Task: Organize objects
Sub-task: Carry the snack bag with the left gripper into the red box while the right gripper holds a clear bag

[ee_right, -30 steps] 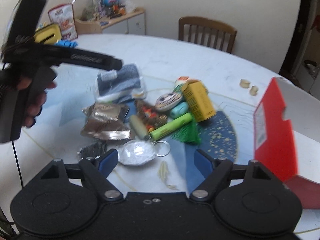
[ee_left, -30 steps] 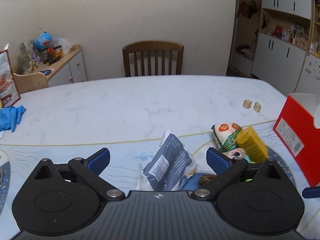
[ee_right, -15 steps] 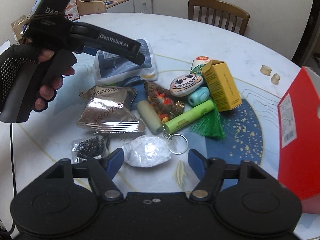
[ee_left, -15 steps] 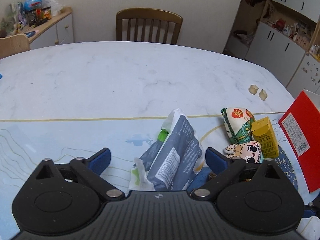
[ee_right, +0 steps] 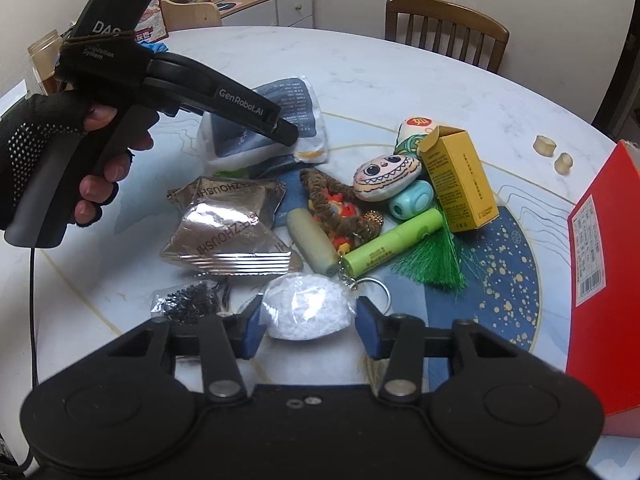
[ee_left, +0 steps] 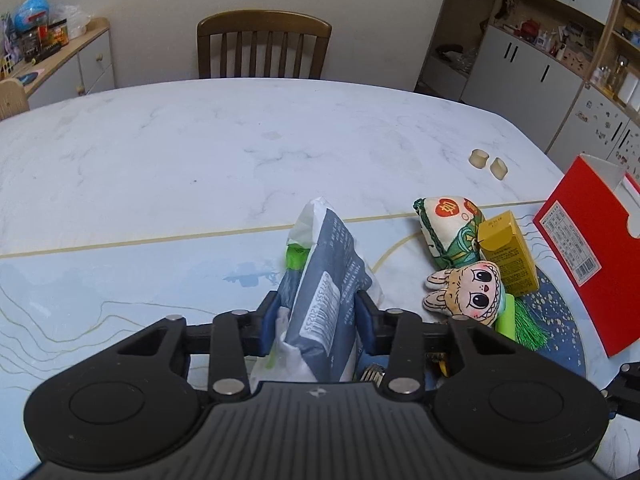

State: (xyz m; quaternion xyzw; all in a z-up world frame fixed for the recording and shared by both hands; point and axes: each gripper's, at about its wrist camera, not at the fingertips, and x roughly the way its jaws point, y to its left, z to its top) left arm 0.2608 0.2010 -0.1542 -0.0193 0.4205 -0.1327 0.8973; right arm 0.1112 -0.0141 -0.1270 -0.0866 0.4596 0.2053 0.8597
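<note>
On the marble table (ee_left: 200, 152) a grey-blue packet (ee_left: 332, 264) stands on edge between the blue pads of my left gripper (ee_left: 318, 320). Its jaws are closing, and both pads press the packet's sides. The right wrist view shows that same gripper (ee_right: 286, 132) in a gloved hand (ee_right: 44, 152), tip down on the packet (ee_right: 292, 96). My right gripper (ee_right: 308, 332) is also closing its jaws. A clear bag of white granules (ee_right: 308, 308) fills the gap, and the pads touch it on both sides.
A red box (ee_right: 604, 260) stands at the right. The pile holds a yellow carton (ee_right: 460, 180), a cartoon plush (ee_right: 386, 178), a green tube (ee_right: 394, 242) with a tassel, foil packets (ee_right: 228, 228) and a bag of black bits (ee_right: 188, 304). A wooden chair (ee_left: 264, 46) is at the far edge.
Both grippers came down and nearer to the pile. The left jaws narrowed from wide open onto the grey-blue packet, and the right jaws narrowed around the white bag.
</note>
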